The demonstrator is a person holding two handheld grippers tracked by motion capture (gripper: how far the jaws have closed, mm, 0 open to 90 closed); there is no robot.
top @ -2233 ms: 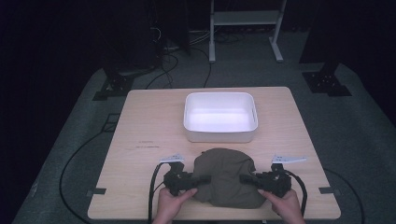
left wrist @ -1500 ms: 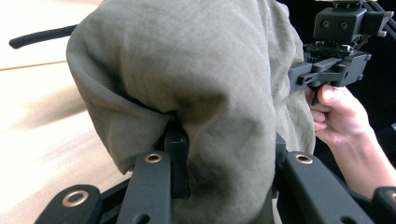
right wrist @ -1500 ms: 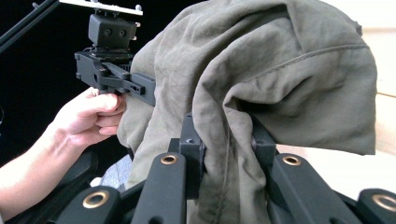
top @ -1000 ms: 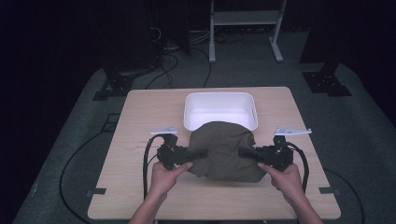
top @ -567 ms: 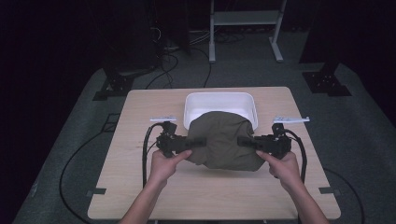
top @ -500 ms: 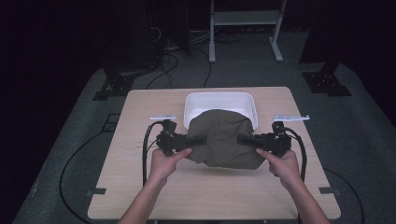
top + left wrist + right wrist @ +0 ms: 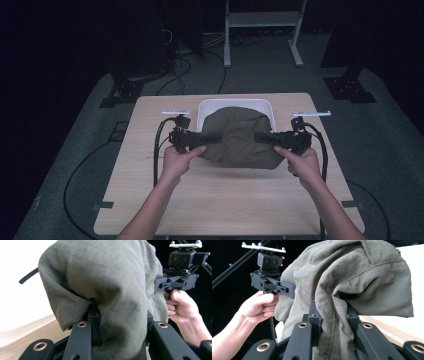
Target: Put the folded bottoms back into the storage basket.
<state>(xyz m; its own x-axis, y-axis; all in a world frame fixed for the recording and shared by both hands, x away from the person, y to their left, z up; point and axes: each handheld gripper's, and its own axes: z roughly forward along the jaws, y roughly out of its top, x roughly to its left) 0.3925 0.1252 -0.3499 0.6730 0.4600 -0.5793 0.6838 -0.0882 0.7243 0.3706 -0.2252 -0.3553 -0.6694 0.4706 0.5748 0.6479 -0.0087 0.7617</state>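
Table: light wood top (image 7: pixel 235 200), under both of your grippers, bare on the near side of them.
Tape tabs: one dark tab (image 7: pixel 102 206) on the table edge, near side and outward of your left gripper (image 7: pixel 217 138); a second (image 7: pixel 350 203) likewise outward of your right gripper (image 7: pixel 259 137).
Floor mat: grey (image 7: pixel 390 150), around the table on all sides.
Floor plate: dark square (image 7: pixel 119 131), outward of your left gripper, just off the table.
Floor cable: black loop (image 7: pixel 75 175), further outward on that side.
Stand feet: black; one (image 7: pixel 125 92) beyond your left gripper, one (image 7: pixel 350 87) beyond your right.
White frame: (image 7: pixel 262 20) well beyond both grippers, at the back.
Cable tangle: (image 7: pixel 185 65) left of that frame.
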